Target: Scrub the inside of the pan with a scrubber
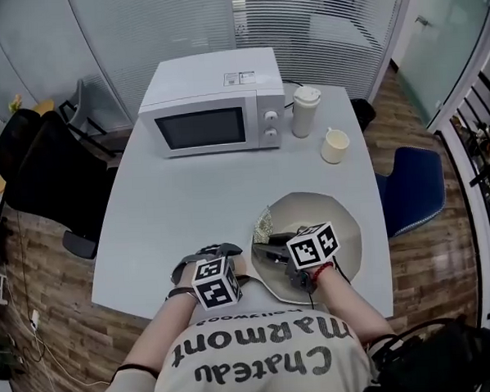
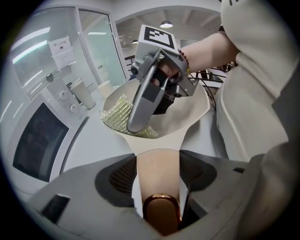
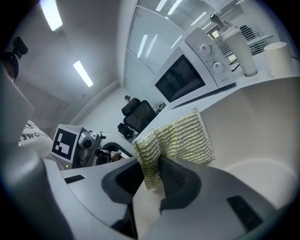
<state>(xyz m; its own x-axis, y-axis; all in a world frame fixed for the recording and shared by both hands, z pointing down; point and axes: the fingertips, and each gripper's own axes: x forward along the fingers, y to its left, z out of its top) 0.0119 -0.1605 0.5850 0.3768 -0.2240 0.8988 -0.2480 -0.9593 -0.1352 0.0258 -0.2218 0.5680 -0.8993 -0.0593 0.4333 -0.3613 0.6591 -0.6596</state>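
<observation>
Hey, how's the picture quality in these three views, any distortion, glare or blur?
Head view: evenly lit and sharp, no glare on the table. Left gripper view: strong fisheye with dark corners; the pan handle close to the lens looks soft. Right gripper view: same fisheye; the ceiling lights blow out white, the scrubber is crisp.

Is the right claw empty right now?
No, the right gripper view shows the right claw shut on the gold mesh scrubber.
</observation>
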